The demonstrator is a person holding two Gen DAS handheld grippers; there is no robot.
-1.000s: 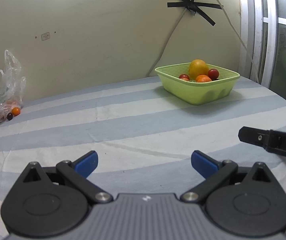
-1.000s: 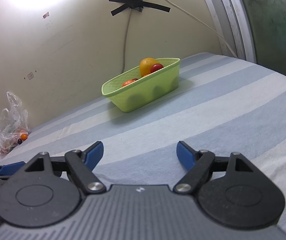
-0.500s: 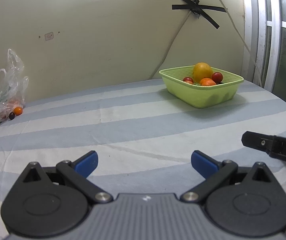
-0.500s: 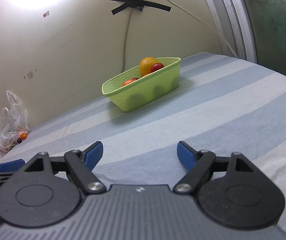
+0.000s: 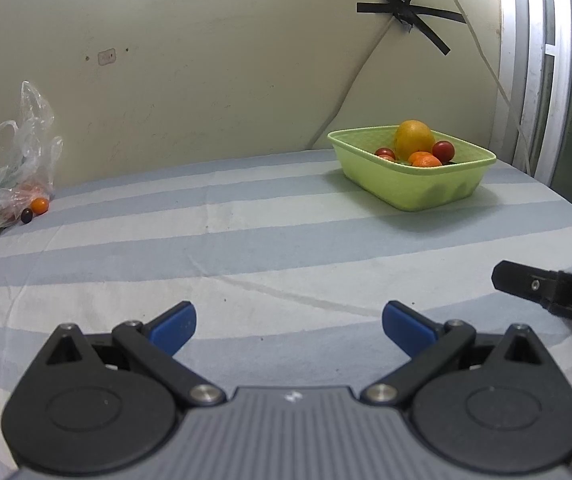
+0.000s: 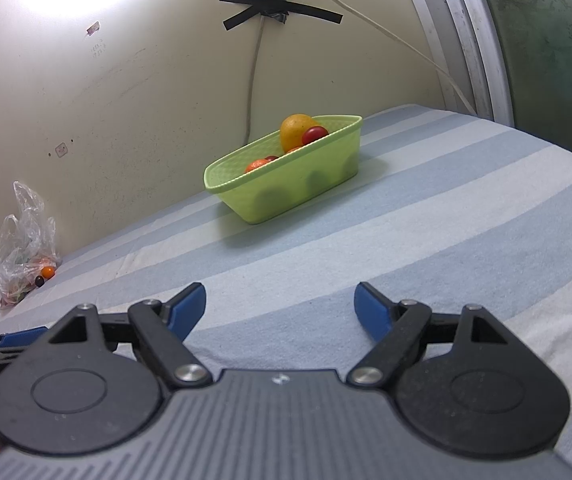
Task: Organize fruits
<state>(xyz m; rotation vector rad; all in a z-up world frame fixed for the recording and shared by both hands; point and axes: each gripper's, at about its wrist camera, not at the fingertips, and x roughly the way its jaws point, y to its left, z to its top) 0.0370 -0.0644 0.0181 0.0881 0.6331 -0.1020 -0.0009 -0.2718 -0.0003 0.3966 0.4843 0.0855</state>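
Observation:
A lime-green basket [image 5: 413, 190] [image 6: 286, 196] stands on the striped cloth at the far right, near the wall. In it lie a large yellow-orange fruit [image 5: 413, 136] [image 6: 295, 130], a small orange [image 5: 425, 159] and red fruits [image 5: 443, 150] [image 6: 314, 134]. At the far left a clear plastic bag [image 5: 10, 172] [image 6: 24, 244] holds more fruit, with a small orange one [image 5: 40, 205] and a dark one [image 5: 26, 215] beside it. My left gripper [image 5: 287, 326] is open and empty over the cloth. My right gripper [image 6: 280, 308] is open and empty too.
The blue-and-white striped cloth [image 5: 246, 240] covers the whole surface. A cable taped with black strips [image 5: 405, 12] runs down the wall behind the basket. A window frame [image 5: 541, 72] stands at the right. Part of the right gripper's body [image 5: 553, 292] shows at the right edge.
The left wrist view has shifted slightly, so the basket sits a little further right and lower in it. Both grippers stay open and nothing on the cloth has moved.

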